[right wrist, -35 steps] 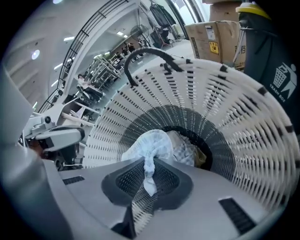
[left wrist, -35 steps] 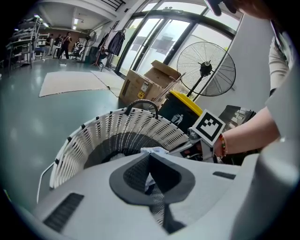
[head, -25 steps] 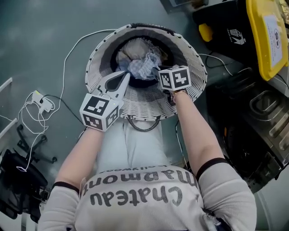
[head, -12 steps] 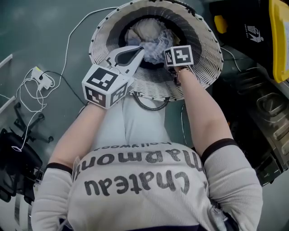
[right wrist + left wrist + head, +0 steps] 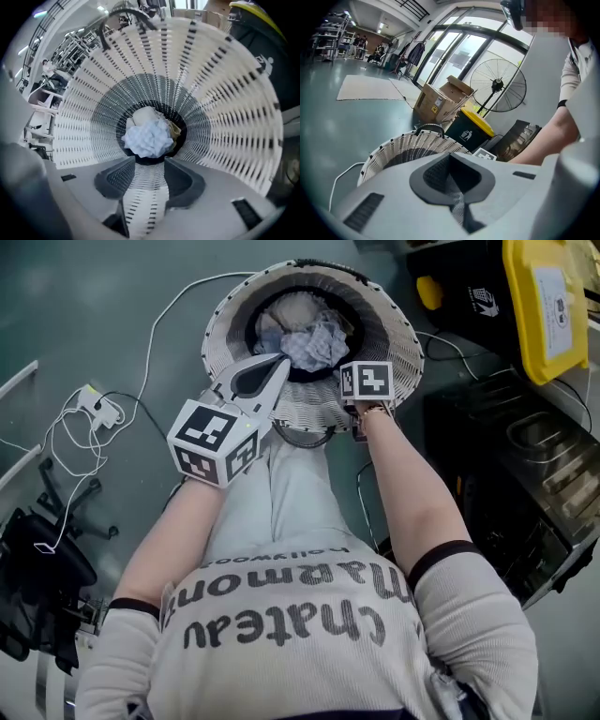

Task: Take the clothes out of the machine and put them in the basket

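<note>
A white wicker basket (image 5: 225, 326) stands on the floor in front of the person's legs. A crumpled light-blue checked cloth (image 5: 317, 343) lies in it on a beige garment (image 5: 292, 310). My left gripper (image 5: 279, 363) hovers over the near rim, shut and empty. My right gripper (image 5: 364, 385) points steeply down at the near right rim, its jaws hidden under the marker cube in the head view. The right gripper view shows that gripper (image 5: 150, 164) with jaws opening and nothing between them, the blue cloth (image 5: 147, 138) well below. The machine is not in view.
A black bin with a yellow lid (image 5: 548, 306) and dark equipment (image 5: 525, 484) stand to the right of the basket. White cables and a plug (image 5: 98, 409) trail over the floor at left, near a black chair base (image 5: 37, 568). Cardboard boxes (image 5: 440, 101) and a fan (image 5: 497, 86) stand beyond.
Both grippers have risen out of the basket. The right jaws have opened and let go of the blue cloth, which now lies in the basket.
</note>
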{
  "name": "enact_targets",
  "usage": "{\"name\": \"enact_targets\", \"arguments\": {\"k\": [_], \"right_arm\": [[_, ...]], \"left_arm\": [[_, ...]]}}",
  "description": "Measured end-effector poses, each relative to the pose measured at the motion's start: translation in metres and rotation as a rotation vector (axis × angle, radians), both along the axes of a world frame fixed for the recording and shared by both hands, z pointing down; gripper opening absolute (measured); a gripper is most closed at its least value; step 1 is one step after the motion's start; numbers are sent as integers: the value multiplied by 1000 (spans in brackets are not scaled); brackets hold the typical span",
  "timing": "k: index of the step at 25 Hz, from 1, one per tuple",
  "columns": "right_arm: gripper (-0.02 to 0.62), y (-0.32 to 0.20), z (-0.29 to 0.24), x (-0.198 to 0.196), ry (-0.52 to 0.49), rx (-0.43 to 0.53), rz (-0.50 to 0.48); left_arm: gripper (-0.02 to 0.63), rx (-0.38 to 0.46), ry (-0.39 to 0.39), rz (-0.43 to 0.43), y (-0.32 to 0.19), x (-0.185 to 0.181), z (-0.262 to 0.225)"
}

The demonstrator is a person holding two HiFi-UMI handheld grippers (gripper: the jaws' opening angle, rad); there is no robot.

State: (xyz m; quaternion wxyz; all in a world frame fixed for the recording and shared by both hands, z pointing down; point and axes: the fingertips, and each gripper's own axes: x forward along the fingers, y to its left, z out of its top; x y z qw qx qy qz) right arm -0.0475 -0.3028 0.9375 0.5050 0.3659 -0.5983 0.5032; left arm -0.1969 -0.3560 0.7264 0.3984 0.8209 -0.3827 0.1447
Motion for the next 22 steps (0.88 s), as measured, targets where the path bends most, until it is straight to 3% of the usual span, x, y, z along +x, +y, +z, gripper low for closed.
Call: {"name": "enact_targets", "arguments": {"k": [3,8,11,18,22], "right_arm": [[210,2,-44,-10,-57,23,89],[166,-4,-135,-43,-239,109,307],[72,-15,-189,-52,-334,195,407],[58,-46,-316,-43,-528,399,768],[55,-64,-395,-39,-597,536,771]], "left_arm": [[9,11,12,3,2,0,-37],[9,42,1,40,7,-2,-91],[9,74,12,36,1,-2,-128],[9,162,7,47,-5,-6,-216],[9,225,9,20,-10,-7,-271]]}}
